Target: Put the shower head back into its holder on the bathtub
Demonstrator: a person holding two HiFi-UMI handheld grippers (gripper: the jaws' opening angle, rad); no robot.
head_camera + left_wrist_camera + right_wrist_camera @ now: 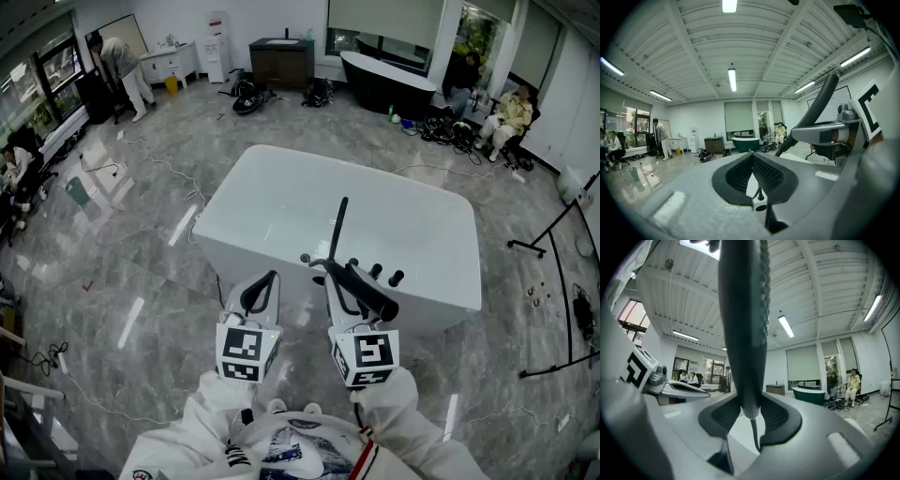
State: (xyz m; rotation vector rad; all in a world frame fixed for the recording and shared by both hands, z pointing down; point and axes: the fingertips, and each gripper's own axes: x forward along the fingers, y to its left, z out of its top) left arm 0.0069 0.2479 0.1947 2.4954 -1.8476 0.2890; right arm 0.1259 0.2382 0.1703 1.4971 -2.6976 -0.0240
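A white bathtub (272, 202) stands just in front of me. My right gripper (337, 286) (750, 414) is shut on the lower end of a long black shower head (338, 228) (743, 329), which rises upright over the tub's near rim. Its thin hose hangs down between the jaws. In the left gripper view the shower head (813, 110) slants up at the right. Black tap knobs and fittings (385, 277) sit on the near rim, right of the right gripper. I cannot make out the holder among them. My left gripper (260, 292) (753, 161), beside it to the left, is shut with nothing in it.
Grey marble floor runs all round the tub, with cables on it. A dark bathtub (386, 81) and a cabinet (281, 62) stand at the back. Seated people are at the back right and far left, one stands back left. Black stand legs (553, 234) are at the right.
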